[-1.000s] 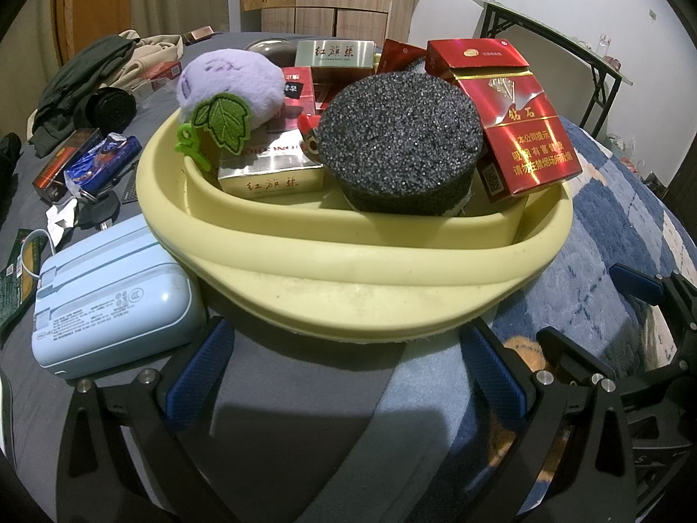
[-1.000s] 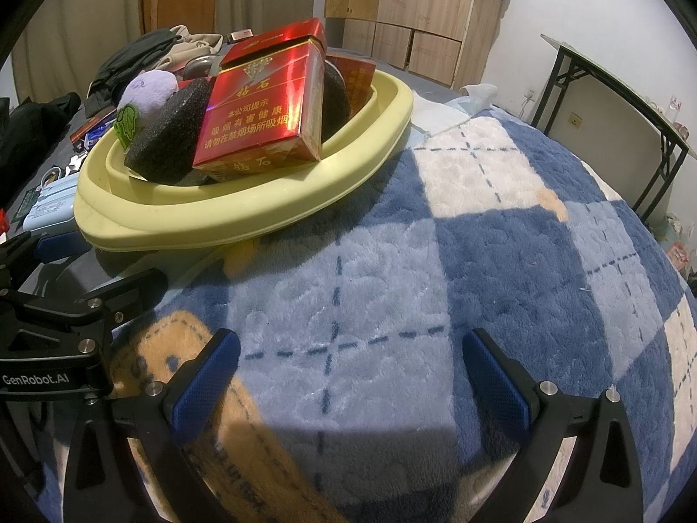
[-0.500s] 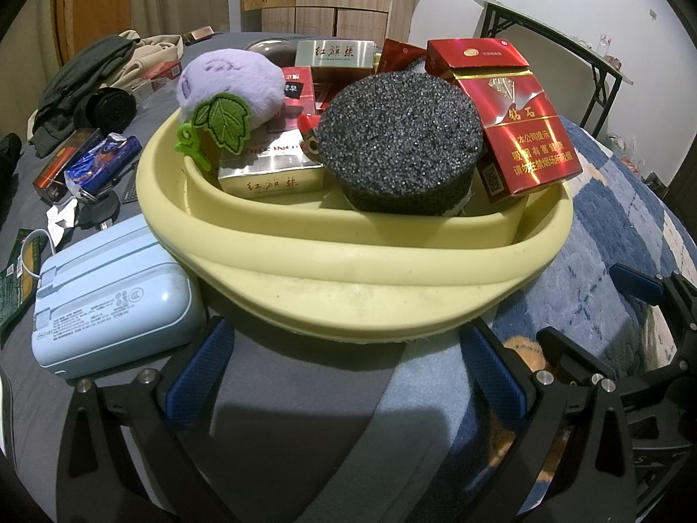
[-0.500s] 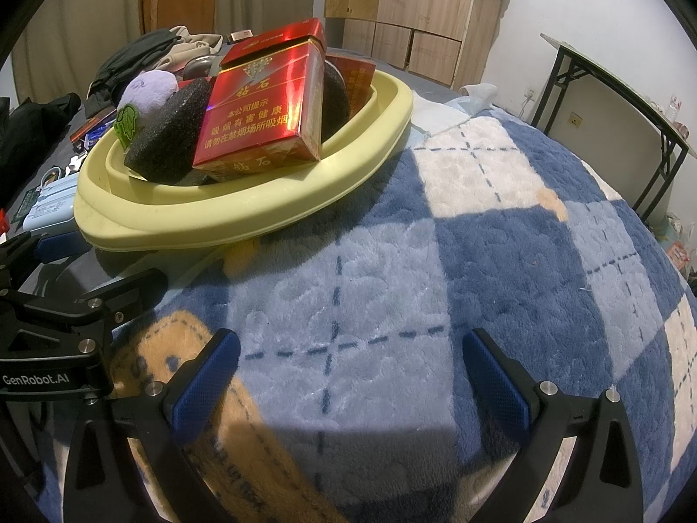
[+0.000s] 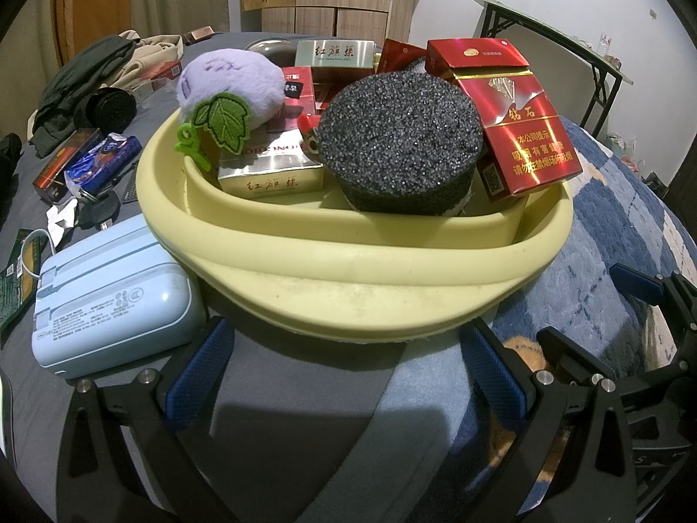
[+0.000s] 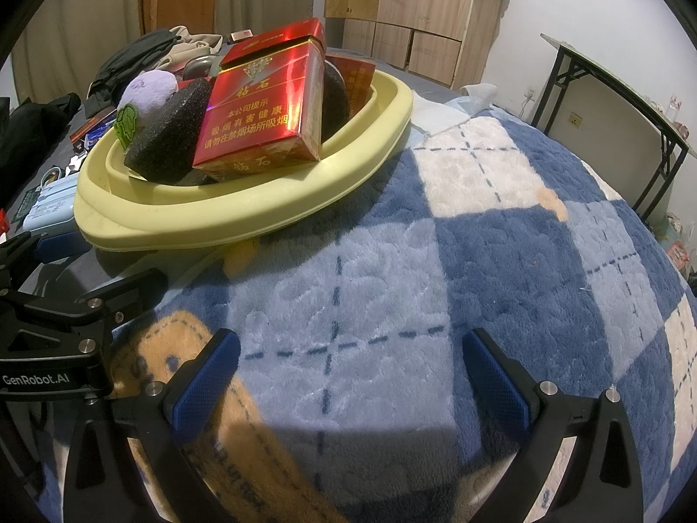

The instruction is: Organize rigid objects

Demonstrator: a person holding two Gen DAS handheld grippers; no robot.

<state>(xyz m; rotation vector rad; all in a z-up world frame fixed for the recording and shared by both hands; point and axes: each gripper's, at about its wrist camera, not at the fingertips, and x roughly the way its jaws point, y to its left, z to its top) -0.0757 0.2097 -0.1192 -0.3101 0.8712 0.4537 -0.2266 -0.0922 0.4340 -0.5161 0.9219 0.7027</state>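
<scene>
The pale yellow plastic basin (image 5: 348, 287) holds a red cigarette pack (image 5: 518, 130) and a round black sponge (image 5: 400, 148); left gripper (image 5: 348, 375) and right gripper (image 6: 353, 375) fingers spread apart, empty.

yellow basin (image 5: 348, 274) smooth matt plastic, scuffed. black sponge (image 5: 398, 139) coarse, grainy. red cigarette pack (image 6: 261, 100) glossy foil card. purple plush (image 5: 231, 83) fuzzy cloth. blanket (image 6: 435, 261) soft fleece. blue case (image 5: 109, 300) smooth satin plastic.
</scene>
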